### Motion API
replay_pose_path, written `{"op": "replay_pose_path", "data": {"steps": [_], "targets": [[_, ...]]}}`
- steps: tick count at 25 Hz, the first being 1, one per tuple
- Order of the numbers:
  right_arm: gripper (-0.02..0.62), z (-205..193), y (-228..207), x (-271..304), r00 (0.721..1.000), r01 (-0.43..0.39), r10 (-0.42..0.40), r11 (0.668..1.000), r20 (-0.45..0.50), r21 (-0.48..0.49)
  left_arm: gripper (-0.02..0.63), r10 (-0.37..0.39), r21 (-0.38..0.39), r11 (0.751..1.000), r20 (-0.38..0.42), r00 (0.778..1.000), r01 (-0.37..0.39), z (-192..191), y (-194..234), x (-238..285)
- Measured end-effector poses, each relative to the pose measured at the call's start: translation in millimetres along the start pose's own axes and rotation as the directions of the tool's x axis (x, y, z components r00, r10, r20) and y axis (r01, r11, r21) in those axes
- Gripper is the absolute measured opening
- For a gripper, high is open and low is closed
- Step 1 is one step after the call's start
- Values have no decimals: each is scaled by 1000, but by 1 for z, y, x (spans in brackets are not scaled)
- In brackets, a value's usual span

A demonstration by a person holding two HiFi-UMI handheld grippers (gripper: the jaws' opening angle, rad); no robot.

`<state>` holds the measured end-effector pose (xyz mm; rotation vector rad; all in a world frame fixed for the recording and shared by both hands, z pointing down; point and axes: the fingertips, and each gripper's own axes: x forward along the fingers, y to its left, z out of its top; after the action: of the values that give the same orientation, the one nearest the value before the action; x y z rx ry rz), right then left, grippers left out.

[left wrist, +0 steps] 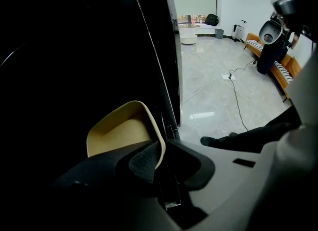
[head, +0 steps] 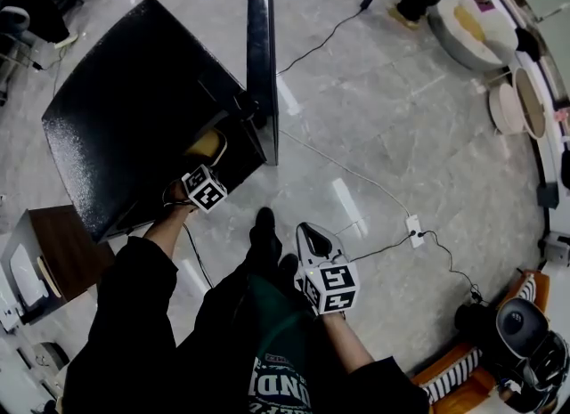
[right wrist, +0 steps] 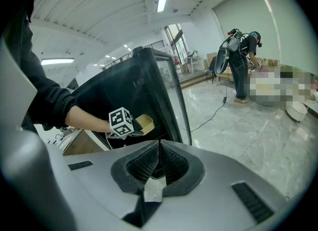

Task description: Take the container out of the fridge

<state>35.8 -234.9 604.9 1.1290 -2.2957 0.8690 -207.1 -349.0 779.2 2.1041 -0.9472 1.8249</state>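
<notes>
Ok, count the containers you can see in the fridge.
1. A tan container sits at the open front of the fridge, its rim between the left tongs. The dark inside may hide more.

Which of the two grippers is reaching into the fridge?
The left gripper: its jaws pinch the rim of the tan container inside the black fridge. The right gripper is shut, empty, outside over the floor.

Gloss and matt, as we see them
We see a glossy black fridge, a matt beige plastic-looking container, a polished stone-look floor, and a matt grey shell with rough meshed pads on the right gripper.
</notes>
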Motion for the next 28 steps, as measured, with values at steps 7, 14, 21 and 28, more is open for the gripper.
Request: {"op": "replay_pose_path", "data": {"steps": [7,14,21,28], "targets": [[35,1,1,-3,1000,8,-8,1000,4,-2,37,-16,38,999,-23,1000,17,0,-3,-1],[35,1,8,-6,1000,-5,6,1000,9,-14,32,0,21,1000,12,1000,-1,1,-7,-12],[35,0,18,-12,999,-27,28,999,21,-40,32,1,21,1000,37,999,-1,5,-19,-31],[35,-4,27,-28,998,-41,43,997,39,-62,32,7,21,1000,70,997,-8,8,-39,-55]]}}
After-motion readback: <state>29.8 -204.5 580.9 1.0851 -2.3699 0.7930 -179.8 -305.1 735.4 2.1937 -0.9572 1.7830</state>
